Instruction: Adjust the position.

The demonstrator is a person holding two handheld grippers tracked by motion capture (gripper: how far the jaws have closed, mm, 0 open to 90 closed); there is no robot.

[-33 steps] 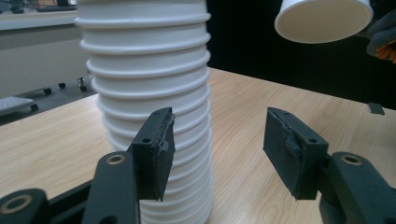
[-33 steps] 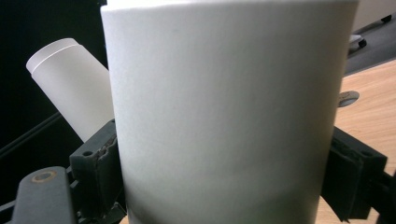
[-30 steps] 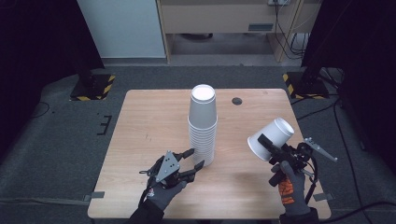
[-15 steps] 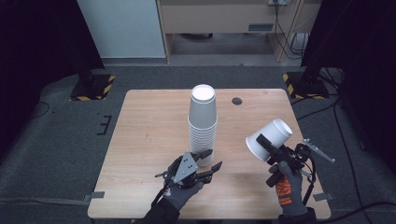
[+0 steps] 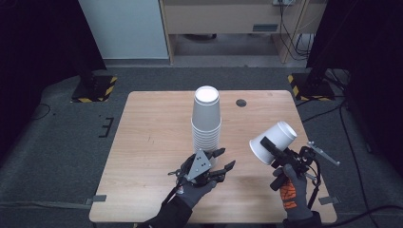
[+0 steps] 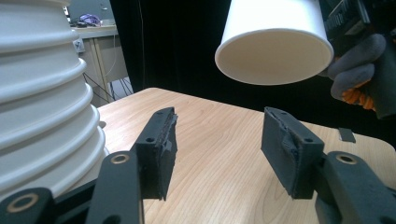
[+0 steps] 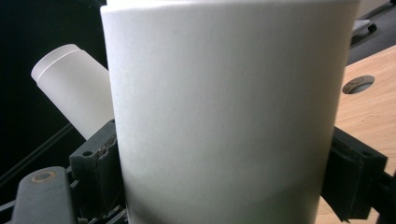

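Claw work sits on the wooden counter [image 5: 152, 142]: a tall stack of white cups [image 5: 206, 121] stands mid-counter. Right claw [image 5: 272, 151] clamps a single tilted cup [image 5: 273, 142] aloft. Left claw [image 5: 224, 159], half-wide and empty, sits just beside the stack's base.

Lab: black curtains [image 5: 43, 52], hazard-striped stand bases [image 5: 95, 89], lone wooden table [image 5: 152, 128], cables [image 5: 292, 28].

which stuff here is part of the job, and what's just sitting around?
In the job:
- stack of white cups
- single white cup, clamped in the right tool
- left tool, open, beside the stack's base

Just around:
- round hole in the table
- striped stand feet on the floor
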